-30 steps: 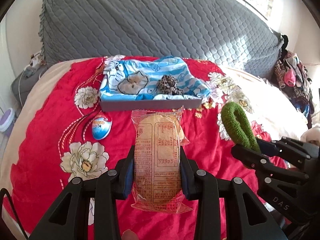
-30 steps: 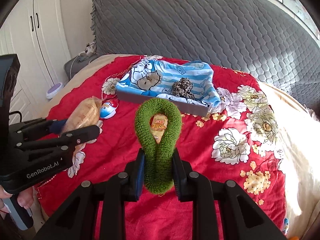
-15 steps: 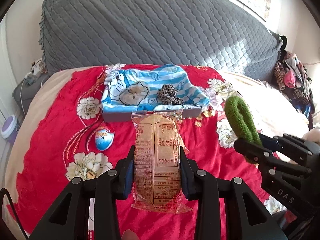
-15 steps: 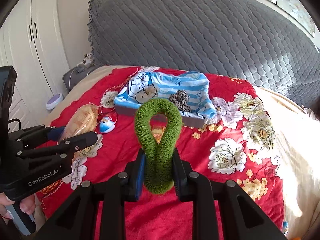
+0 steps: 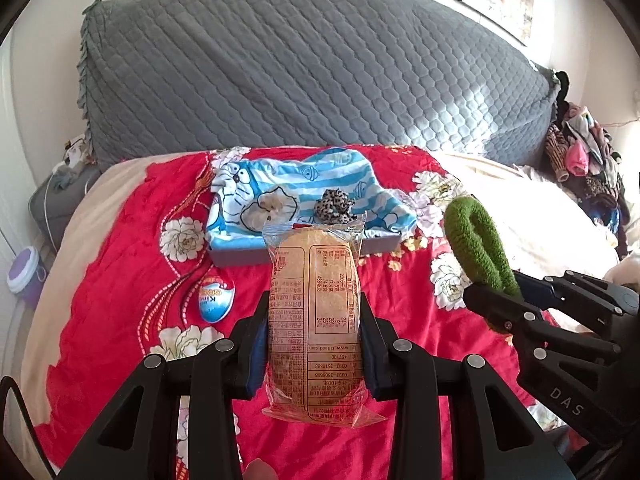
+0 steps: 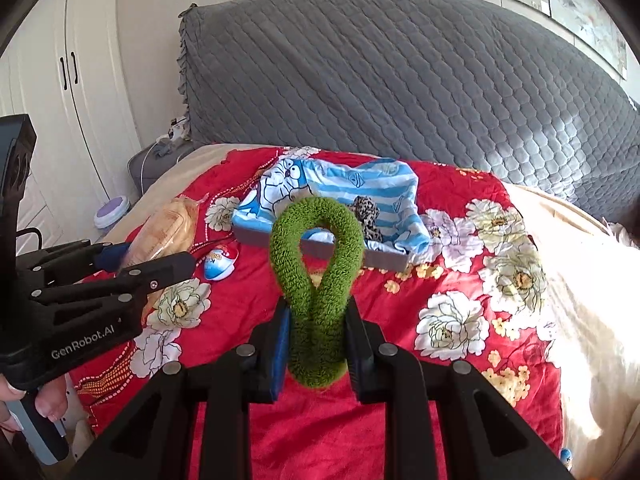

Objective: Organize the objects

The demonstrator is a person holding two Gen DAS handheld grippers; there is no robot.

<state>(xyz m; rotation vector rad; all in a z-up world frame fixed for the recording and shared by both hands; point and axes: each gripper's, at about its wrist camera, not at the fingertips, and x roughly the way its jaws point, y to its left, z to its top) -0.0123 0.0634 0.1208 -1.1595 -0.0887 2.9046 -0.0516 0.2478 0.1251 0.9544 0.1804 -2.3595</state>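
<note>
- A bed (image 5: 100, 320) fills the scene, spread with a red blanket (image 6: 400, 312) printed with white flowers, and a grey quilted headboard (image 5: 300, 72) stands behind it.
- A grey tray (image 5: 236, 257) sits on the blanket near the headboard, lined with a blue-and-white striped cartoon cloth (image 5: 296, 184); a leopard-print scrunchie (image 5: 334, 210) lies on the cloth inside it.
- The left hand-held gripper (image 5: 314, 344) is raised above the blanket and clamps a wrapped bread roll (image 5: 314, 320) between its pads, label side up, the roll pointing toward the tray.
- The right hand-held gripper (image 6: 318, 344) is just beside it, also above the blanket, pinching the lower end of a green fuzzy scrunchie (image 6: 316, 272), whose loop stands upright.
- A blue-and-white egg-shaped packet (image 5: 216, 300) lies on the blanket, in front of the tray's left end and apart from it.
- Fingers (image 6: 44, 400) of the person's hand wrap the left gripper's handle at the lower left of the right wrist view.
</note>
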